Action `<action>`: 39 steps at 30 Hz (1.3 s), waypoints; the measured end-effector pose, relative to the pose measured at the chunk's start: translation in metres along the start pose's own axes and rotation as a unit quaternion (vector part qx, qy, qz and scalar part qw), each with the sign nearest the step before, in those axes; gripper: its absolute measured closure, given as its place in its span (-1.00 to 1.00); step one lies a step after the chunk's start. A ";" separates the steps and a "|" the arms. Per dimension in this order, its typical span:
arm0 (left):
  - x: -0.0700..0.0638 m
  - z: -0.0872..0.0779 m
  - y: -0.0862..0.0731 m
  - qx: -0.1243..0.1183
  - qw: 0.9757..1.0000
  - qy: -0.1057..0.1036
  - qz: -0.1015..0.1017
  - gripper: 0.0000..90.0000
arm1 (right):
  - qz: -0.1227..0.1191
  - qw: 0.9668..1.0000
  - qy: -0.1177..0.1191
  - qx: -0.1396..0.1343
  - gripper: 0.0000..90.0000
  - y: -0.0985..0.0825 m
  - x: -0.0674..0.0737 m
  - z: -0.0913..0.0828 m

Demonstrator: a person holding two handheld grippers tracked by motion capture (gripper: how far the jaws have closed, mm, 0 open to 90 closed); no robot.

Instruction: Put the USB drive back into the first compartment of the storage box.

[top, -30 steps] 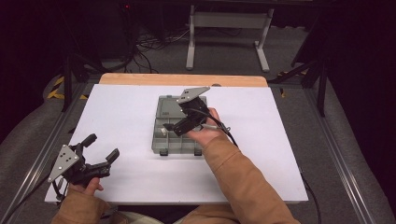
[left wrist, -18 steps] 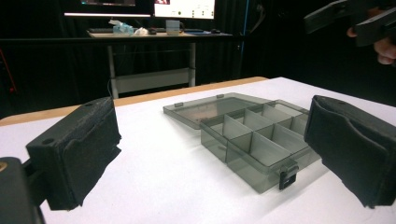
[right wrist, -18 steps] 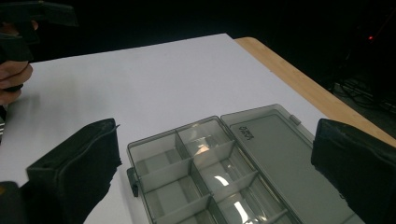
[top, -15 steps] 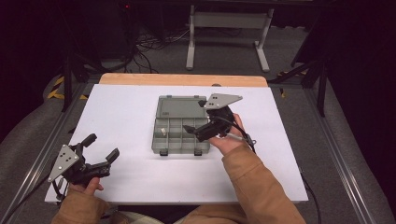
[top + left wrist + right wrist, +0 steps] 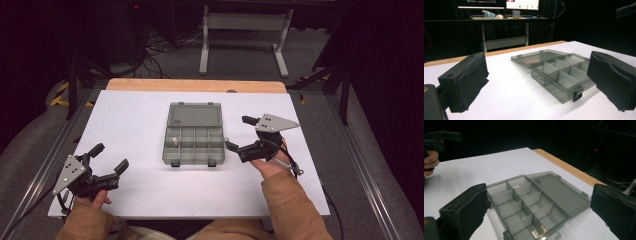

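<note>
Withdrawn rightward off the compartment box, the right gripper now hovers beside it, fingers wide and empty. Left gripper waits apart, also spread empty; box lies open, likely ready for sorting.

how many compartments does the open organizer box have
8, in two rows of four across the organizer box: four next to the flat-open lid, four along the latch edge.

A white table with a bare wooden strip along its far edge carries one thing — a grey compartment box near the middle, its lid lying open and flat on the far side.
</note>
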State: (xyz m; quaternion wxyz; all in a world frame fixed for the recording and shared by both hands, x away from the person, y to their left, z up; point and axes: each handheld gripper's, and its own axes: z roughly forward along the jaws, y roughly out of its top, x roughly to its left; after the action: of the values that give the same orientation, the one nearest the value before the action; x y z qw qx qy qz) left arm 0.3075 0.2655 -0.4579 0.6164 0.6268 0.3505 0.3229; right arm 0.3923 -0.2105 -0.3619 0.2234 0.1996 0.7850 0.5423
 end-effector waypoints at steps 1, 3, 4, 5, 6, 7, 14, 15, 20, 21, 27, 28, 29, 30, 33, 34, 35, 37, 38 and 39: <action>0.000 0.000 0.000 0.000 1.000 0.000 0.000 -0.91 | 0.002 1.000 -0.002 -0.003 -0.96 -0.004 -0.001 -0.003; 0.000 0.000 0.000 -0.001 1.000 0.000 -0.001 -0.91 | 0.007 1.000 -0.006 -0.008 -0.96 -0.011 -0.001 -0.010; 0.000 0.000 0.000 -0.001 1.000 0.000 -0.001 -0.91 | 0.009 1.000 -0.009 -0.011 -0.96 -0.015 -0.002 -0.014; 0.000 0.001 0.000 -0.002 1.000 0.000 -0.001 -0.91 | 0.010 1.000 -0.011 -0.012 -0.96 -0.017 -0.002 -0.016; 0.000 0.001 0.000 -0.002 1.000 0.000 0.000 -0.91 | 0.010 1.000 -0.014 -0.014 -0.96 -0.021 -0.002 -0.018; 0.000 0.001 0.000 -0.001 1.000 -0.001 0.001 -0.91 | 0.011 1.000 -0.016 -0.016 -0.96 -0.025 -0.002 -0.021; -0.001 0.000 -0.001 -0.005 1.000 -0.003 0.002 -0.91 | 0.028 0.999 -0.027 -0.028 -0.96 -0.052 -0.002 -0.035; -0.001 0.001 -0.001 -0.005 1.000 -0.003 0.002 -0.91 | 0.030 0.999 -0.029 -0.034 -0.96 -0.056 -0.002 -0.037; -0.001 0.001 -0.001 -0.001 1.000 -0.004 0.003 -0.91 | 0.038 0.998 -0.029 -0.040 -0.96 -0.076 0.001 -0.042; -0.002 0.001 -0.001 -0.001 1.000 -0.004 0.005 -0.91 | 0.038 0.998 -0.029 -0.040 -0.96 -0.079 0.002 -0.042; -0.002 0.002 -0.002 -0.001 1.000 -0.004 0.005 -0.91 | 0.032 0.998 -0.042 -0.038 -0.98 -0.097 0.004 -0.042; -0.002 0.003 -0.002 0.000 1.000 -0.004 0.006 -0.91 | 0.034 0.998 -0.043 -0.039 -0.98 -0.098 0.004 -0.042; -0.002 0.003 -0.002 0.000 1.000 -0.005 0.006 -0.91 | 0.036 0.998 -0.047 -0.038 -0.99 -0.101 0.003 -0.043; -0.002 0.003 -0.002 0.000 1.000 -0.005 0.006 -0.91 | 0.039 0.997 -0.048 -0.043 -0.99 -0.103 0.003 -0.043; -0.001 0.003 -0.002 0.003 1.000 -0.005 0.005 -0.91 | 0.051 0.996 -0.050 -0.047 -0.98 -0.108 0.003 -0.042; 0.000 0.003 -0.002 0.003 1.000 -0.005 0.006 -0.91 | 0.054 0.996 -0.051 -0.044 -0.98 -0.109 0.002 -0.041; 0.000 0.003 -0.002 0.003 1.000 -0.005 0.006 -0.91 | 0.055 0.996 -0.051 -0.043 -0.98 -0.109 0.002 -0.040; -0.001 0.003 -0.002 0.003 1.000 -0.005 0.006 -0.91 | 0.058 0.996 -0.052 -0.050 -0.98 -0.109 0.002 -0.041; -0.001 0.003 -0.003 0.003 1.000 -0.005 0.005 -0.91 | 0.062 0.995 -0.053 -0.053 -0.98 -0.109 0.002 -0.042; -0.001 0.003 -0.003 0.003 1.000 -0.005 0.005 -0.91 | 0.064 0.995 -0.055 -0.054 -0.98 -0.109 0.001 -0.043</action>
State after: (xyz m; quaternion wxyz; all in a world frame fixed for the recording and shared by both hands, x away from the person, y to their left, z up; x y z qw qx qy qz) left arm 0.3092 0.2636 -0.4606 0.6146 0.6322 0.3449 0.3218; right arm 0.3591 -0.2785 -0.4513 0.2416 0.2663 0.7267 0.5853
